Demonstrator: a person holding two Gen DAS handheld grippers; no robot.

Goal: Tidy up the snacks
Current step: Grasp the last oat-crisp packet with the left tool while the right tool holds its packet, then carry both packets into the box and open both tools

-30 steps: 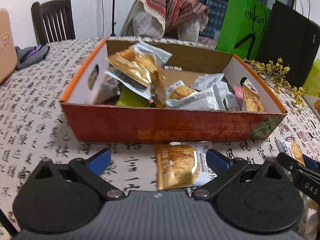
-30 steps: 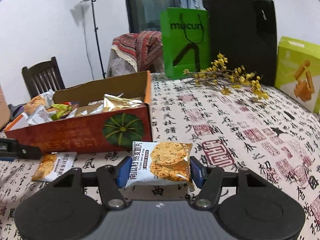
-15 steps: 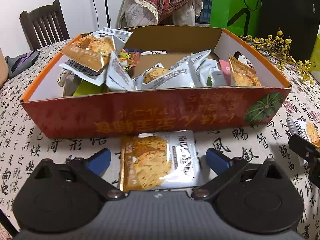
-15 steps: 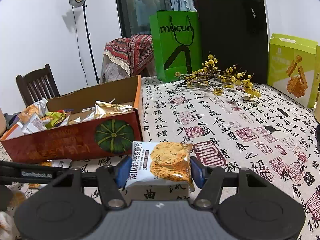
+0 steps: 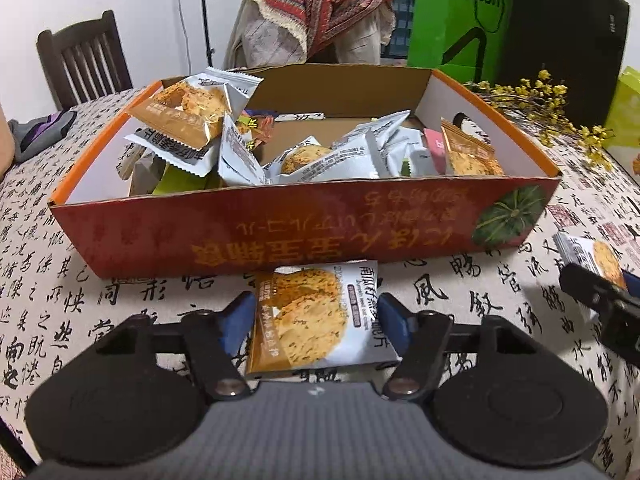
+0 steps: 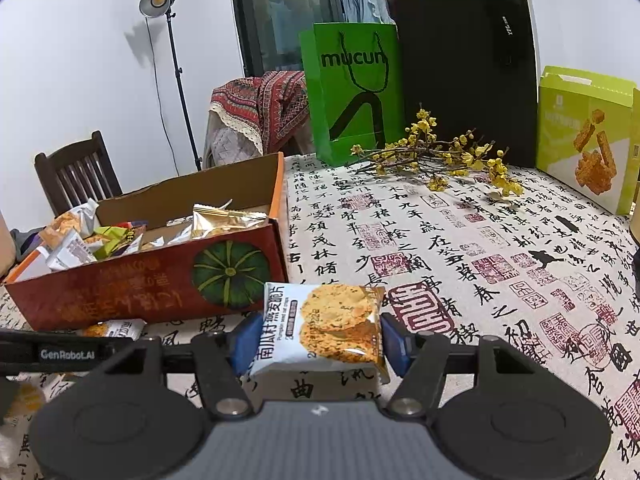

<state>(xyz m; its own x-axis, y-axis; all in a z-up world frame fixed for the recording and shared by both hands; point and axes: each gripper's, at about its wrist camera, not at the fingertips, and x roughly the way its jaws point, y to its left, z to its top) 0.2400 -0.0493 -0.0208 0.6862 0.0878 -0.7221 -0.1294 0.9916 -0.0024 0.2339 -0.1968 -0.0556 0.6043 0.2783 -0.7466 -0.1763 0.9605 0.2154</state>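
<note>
Foil cracker packet (image 5: 316, 316) lies flat on the tabletop (image 5: 80, 300) at the box's (image 5: 280, 232) six o'clock, so the left tongs (image 5: 316, 312) are closing around it; right tongs (image 6: 316, 338) pinch another packet (image 6: 320, 328), ready for boxing

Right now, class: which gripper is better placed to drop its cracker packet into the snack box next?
Right. The right gripper already clamps its cracker packet beside the snack box; the left gripper is closing on a packet lying on the table.
</note>
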